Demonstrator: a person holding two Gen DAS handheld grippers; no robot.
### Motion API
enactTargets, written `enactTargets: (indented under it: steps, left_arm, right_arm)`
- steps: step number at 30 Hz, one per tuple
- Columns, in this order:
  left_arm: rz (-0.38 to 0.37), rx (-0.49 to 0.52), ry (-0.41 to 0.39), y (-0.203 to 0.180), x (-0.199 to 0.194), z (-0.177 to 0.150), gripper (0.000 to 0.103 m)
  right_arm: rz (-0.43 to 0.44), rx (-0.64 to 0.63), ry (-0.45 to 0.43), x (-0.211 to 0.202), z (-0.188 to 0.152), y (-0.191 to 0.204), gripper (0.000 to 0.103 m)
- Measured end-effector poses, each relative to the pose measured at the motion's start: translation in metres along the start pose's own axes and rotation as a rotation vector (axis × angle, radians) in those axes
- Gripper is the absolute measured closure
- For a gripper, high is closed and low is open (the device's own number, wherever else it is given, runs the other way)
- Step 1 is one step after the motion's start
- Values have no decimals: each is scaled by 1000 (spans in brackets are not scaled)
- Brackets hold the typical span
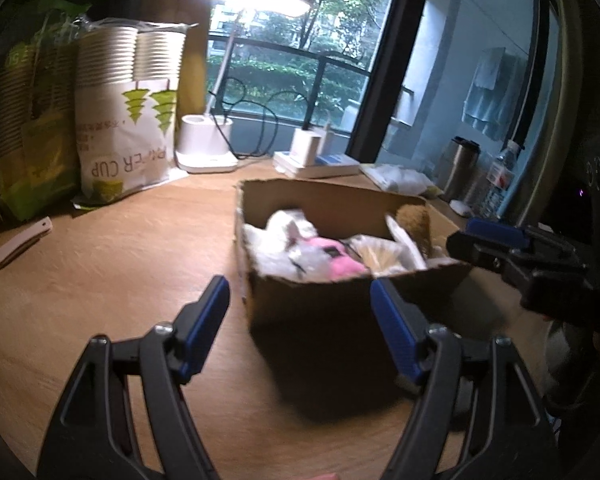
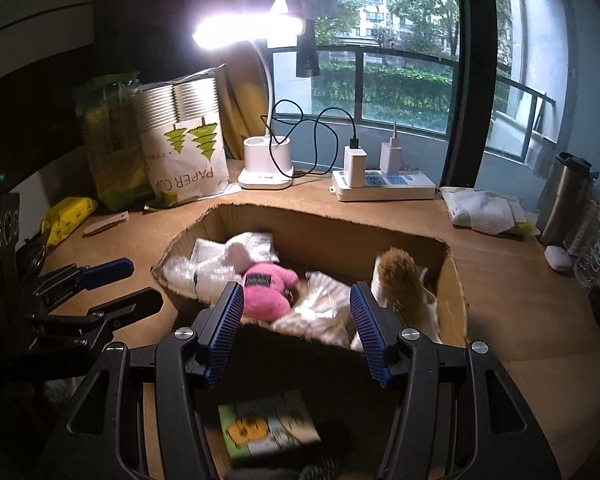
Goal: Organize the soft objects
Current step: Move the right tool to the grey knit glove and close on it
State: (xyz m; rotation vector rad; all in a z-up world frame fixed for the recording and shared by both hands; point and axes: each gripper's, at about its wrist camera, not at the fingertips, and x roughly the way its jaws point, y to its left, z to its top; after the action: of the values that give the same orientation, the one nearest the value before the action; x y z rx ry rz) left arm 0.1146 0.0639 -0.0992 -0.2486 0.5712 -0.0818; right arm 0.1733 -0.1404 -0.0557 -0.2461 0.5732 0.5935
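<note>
Your right gripper [image 2: 296,330] hangs spread and empty just over the near rim of the cardboard box [image 2: 456,280], nearer the toys than your left gripper [image 1: 300,332], also spread and empty, outside the box's left wall. The pink plush [image 2: 266,292] lies straight ahead inside, its long axis running left to right; which way it faces is unclear.

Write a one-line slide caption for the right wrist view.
Open right gripper above a cardboard box holding a pink plush and a brown plush on a lamp-lit desk.
</note>
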Motion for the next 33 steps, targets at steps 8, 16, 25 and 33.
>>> enactTargets:
  steps: [8, 16, 25, 33]
  left_arm:
    - [-23, 31, 31, -28, -3, -12, 28]
    - [-22, 65, 69, -48, -3, -24, 28]
    - [-18, 73, 120, -55, -2, -39, 28]
    - [-23, 97, 149, -65, -2, -46, 28]
  right_arm:
    - [13, -18, 14, -19, -33, 0, 44]
    - [26, 30, 59, -25, -63, -12, 44]
    - [56, 51, 128, -23, -96, -12, 44]
    - [75, 73, 140, -28, -114, -14, 39]
